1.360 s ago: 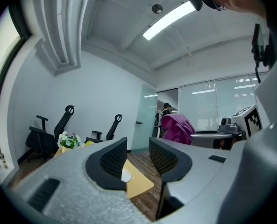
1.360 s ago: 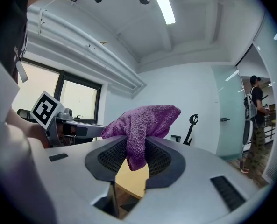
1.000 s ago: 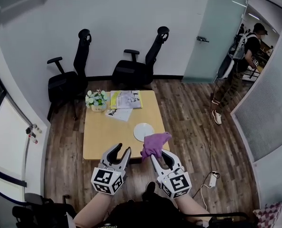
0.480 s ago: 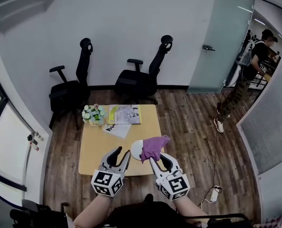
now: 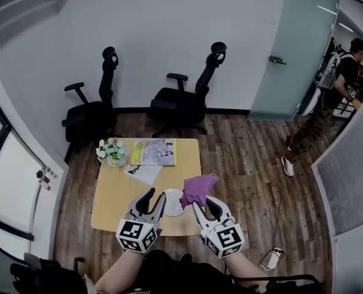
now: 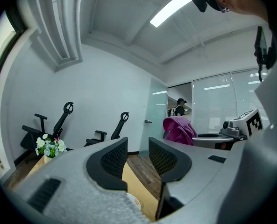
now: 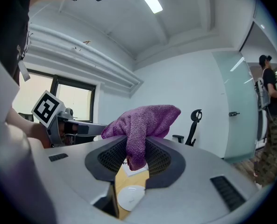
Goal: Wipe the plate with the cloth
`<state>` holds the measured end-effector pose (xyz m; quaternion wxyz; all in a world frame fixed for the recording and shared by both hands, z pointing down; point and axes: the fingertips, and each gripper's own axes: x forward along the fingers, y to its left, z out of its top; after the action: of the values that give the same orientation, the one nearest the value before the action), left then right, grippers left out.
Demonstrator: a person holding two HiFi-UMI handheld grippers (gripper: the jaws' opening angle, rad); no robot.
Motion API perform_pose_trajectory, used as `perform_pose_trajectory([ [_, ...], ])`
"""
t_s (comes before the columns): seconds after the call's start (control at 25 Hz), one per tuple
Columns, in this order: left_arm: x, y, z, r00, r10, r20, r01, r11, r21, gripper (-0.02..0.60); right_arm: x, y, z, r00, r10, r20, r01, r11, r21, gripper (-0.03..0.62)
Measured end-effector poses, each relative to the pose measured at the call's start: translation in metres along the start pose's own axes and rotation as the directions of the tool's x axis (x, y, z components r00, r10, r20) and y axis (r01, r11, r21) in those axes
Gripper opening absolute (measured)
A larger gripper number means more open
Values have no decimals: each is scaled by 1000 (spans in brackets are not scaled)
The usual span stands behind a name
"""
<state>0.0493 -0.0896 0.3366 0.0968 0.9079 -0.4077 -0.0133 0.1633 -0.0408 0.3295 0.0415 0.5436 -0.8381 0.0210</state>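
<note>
The purple cloth (image 5: 198,188) is bunched into a lump that stands up out of the right gripper (image 5: 202,206), its bulk leaning away from the person and a little to the right; in the right gripper view a short tail of the cloth (image 7: 143,125) hangs straight down between the mesh pads, which the right gripper (image 7: 136,155) presses in on it from both sides. The cloth is in the air above the near right part of the table (image 5: 117,195), apart from the plate (image 5: 174,206). The white plate lies flat near the table's near edge; being round, it has no long axis, and its rim is cut off by the left gripper's inner jaw on one side and by the cloth on the other. The left gripper (image 5: 153,198) hovers just beside it, and the left gripper (image 6: 138,148) shows its jaws spread with only air between them
</note>
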Motion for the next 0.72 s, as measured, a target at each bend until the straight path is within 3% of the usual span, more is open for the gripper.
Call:
perform_pose_trajectory([
  [0.32, 22, 17, -8, 999, 14, -31, -14, 1000, -18, 137, 27, -18, -3, 1000, -5, -18, 5, 1000, 17, 107],
  [0.72, 21, 61, -4, 999, 14, -45, -15, 1000, -18, 137, 68, 0, 3, 1000, -13, -23, 13, 1000, 9, 106],
])
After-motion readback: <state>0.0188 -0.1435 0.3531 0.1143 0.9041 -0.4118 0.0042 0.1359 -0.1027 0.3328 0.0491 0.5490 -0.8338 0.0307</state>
